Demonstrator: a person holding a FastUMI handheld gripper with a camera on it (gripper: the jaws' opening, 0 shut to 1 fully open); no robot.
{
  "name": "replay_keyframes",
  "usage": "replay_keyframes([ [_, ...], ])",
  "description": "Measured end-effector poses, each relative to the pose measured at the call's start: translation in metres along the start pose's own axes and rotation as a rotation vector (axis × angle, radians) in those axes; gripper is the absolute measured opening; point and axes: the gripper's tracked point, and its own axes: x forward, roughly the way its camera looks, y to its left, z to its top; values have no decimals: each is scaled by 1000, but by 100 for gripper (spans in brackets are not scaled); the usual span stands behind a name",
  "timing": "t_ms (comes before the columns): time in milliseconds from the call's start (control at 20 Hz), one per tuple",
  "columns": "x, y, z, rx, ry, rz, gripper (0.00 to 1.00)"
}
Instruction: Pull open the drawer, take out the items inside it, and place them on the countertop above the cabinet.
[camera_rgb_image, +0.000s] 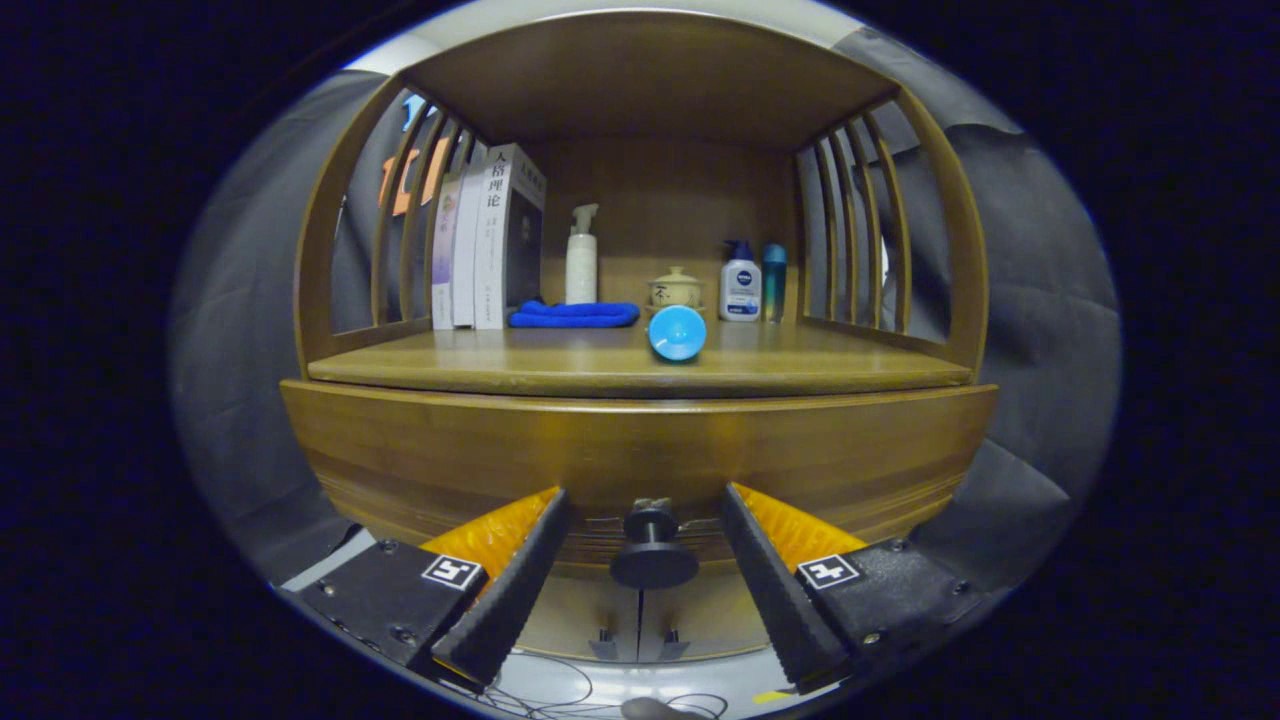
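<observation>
The gripper (648, 520) stands open, its two fingers spread either side of the round dark knob (653, 552) on the closed wooden drawer front (640, 445); neither finger touches the knob, which sits between them. What the drawer holds is hidden behind its front.

Above the drawer, the wooden cabinet's surface (560, 365) carries a row of things. At the left, a few upright books (488, 240) lean against the slatted side. Beside them a folded blue cloth (574, 314) lies flat, with a white pump bottle (581, 258) standing behind it. Near the middle, a blue round-ended object (677, 332) lies on its side, its shape hard to make out, and a small lidded ceramic pot (676, 288) sits just behind it, its contents unseen. To the right stand a white bottle with a blue cap (740, 282) and a slim teal bottle (774, 280), partly hidden by its neighbour.
</observation>
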Motion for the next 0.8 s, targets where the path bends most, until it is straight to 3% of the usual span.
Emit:
replay_keyframes([
  [350, 8, 1, 0, -9, -29, -7, 100],
  [800, -11, -11, 8, 7, 88, -18, 100],
])
